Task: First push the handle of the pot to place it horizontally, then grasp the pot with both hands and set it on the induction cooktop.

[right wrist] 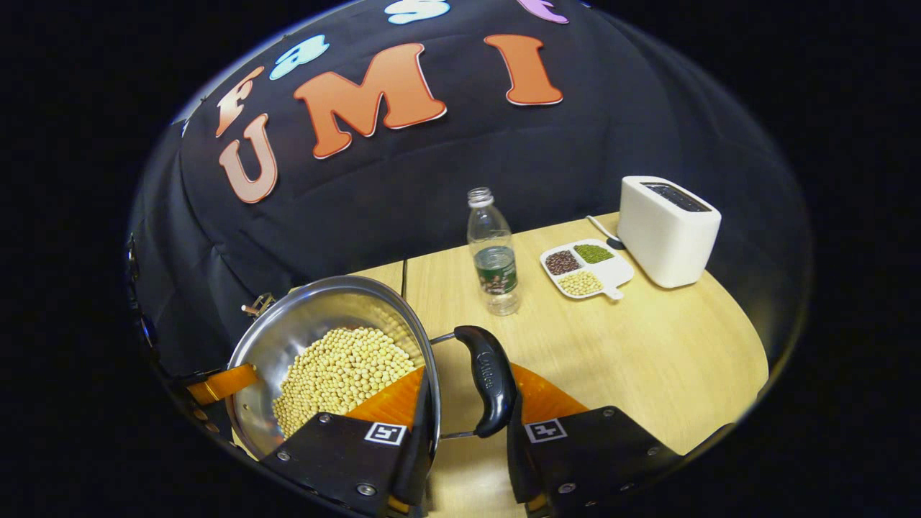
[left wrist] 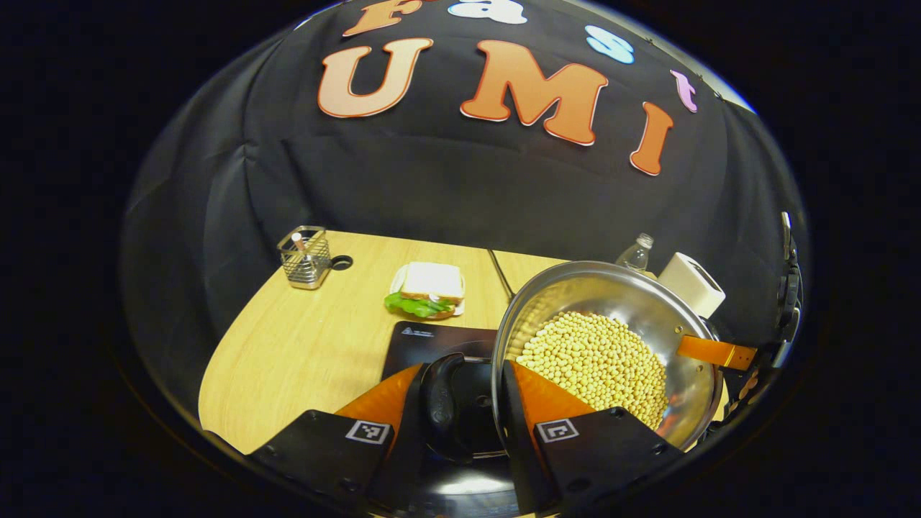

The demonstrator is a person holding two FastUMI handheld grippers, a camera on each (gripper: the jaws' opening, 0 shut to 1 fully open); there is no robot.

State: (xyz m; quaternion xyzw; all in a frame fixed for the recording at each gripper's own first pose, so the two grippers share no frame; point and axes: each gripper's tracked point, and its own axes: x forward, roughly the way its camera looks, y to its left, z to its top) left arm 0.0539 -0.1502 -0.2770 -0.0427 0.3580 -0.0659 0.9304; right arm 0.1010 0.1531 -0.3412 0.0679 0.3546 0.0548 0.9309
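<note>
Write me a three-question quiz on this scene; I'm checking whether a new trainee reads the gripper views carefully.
1. True or false: the pot is empty.
2. In the right gripper view, what stands right beside the divided tray? A) a white toaster B) a kettle C) a cutting board
3. In the left gripper view, what flat black appliance lies on the table below the pot?

Key: 1. False: it holds pale beans. 2. A. 3. The induction cooktop.
</note>
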